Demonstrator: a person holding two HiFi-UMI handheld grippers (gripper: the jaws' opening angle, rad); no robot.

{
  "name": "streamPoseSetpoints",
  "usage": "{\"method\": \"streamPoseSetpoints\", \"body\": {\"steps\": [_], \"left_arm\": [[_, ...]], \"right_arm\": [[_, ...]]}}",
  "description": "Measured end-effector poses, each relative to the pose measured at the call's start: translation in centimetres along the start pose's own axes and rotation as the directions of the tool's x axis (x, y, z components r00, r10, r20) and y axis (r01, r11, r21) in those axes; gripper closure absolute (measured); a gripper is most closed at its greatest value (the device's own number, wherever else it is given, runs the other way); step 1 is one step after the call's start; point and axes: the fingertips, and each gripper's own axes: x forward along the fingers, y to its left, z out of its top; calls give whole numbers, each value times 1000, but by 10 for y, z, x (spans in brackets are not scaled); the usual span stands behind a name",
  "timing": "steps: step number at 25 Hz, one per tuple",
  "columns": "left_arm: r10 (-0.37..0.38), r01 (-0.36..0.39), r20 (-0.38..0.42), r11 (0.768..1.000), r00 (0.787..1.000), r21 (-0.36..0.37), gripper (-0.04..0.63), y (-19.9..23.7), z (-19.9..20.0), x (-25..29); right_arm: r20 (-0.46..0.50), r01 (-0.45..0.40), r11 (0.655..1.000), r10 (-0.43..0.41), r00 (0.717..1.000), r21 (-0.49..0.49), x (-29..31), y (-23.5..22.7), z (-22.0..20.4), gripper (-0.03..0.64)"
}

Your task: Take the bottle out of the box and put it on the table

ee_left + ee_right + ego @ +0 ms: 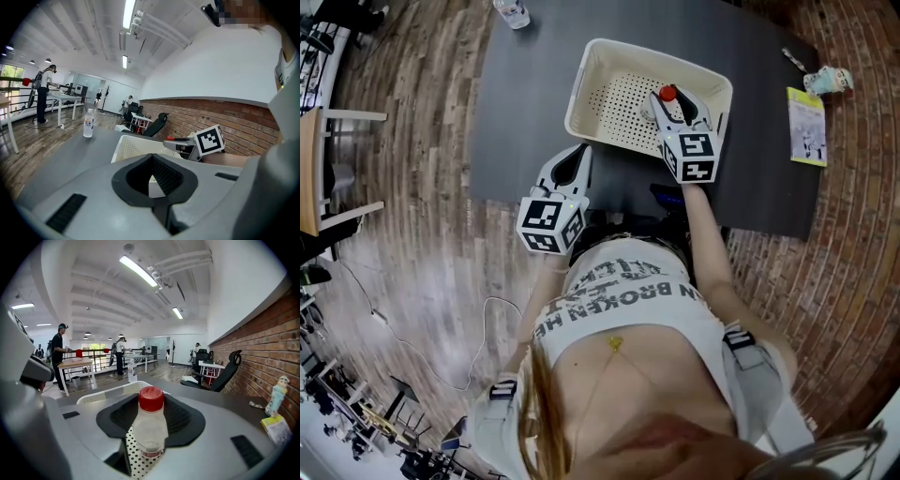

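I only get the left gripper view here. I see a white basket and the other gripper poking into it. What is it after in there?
Observer: A small clear bottle with a red cap, standing upright on the perforated floor of the basket.
Operator: Has it got hold of it?
Observer: The right gripper has its pads against both sides of the bottle, whose base looks to rest on that floor.
Operator: Anything on the table off to my right?
Observer: A yellow packet and a small figurine sit at the right end of the table.
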Motion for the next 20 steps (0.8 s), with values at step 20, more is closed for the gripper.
{"method": "streamPoseSetpoints", "body": {"steps": [20], "left_arm": [[-62, 63, -42, 998, 997, 21, 591, -12, -8, 10]], "right_arm": [[26, -21, 1000, 21, 999, 8, 4, -3, 0, 453]]}}
